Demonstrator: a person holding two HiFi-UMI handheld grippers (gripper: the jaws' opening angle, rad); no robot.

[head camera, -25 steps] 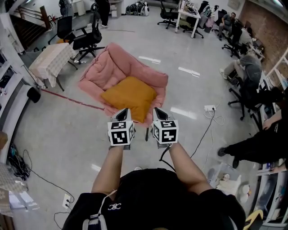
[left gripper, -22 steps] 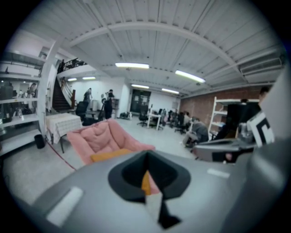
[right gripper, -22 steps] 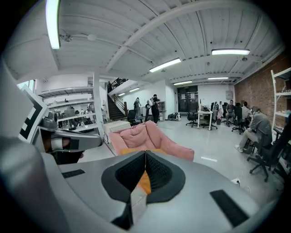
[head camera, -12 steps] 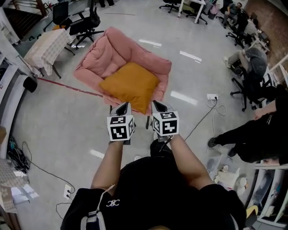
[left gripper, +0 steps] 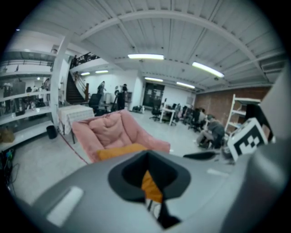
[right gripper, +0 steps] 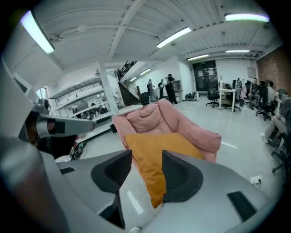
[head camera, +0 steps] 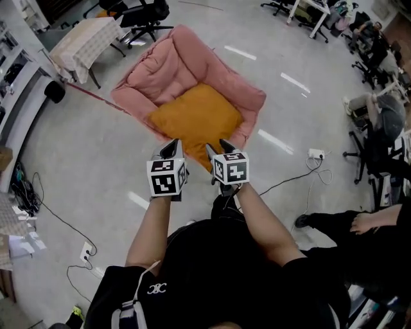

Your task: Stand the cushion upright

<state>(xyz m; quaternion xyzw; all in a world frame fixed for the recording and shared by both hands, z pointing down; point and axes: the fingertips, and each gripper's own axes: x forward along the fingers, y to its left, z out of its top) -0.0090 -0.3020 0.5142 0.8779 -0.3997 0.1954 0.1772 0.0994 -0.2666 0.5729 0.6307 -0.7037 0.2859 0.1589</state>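
An orange cushion lies flat on the seat of a pink padded chair, one corner hanging over the front edge. Both grippers hover just short of that edge, touching nothing. My left gripper is shut, and in the left gripper view only a thin sliver of orange shows between the left gripper pads. My right gripper is opening with nothing between its jaws. The right gripper view shows the cushion and chair beyond the right gripper.
A table with a checked cloth and office chairs stand behind the pink chair. A power strip and cable lie on the floor at the right. People sit at the right. Shelving runs along the left.
Both grippers have moved forward and down toward the chair's front edge, which now looks nearer. The right gripper's jaws have parted.
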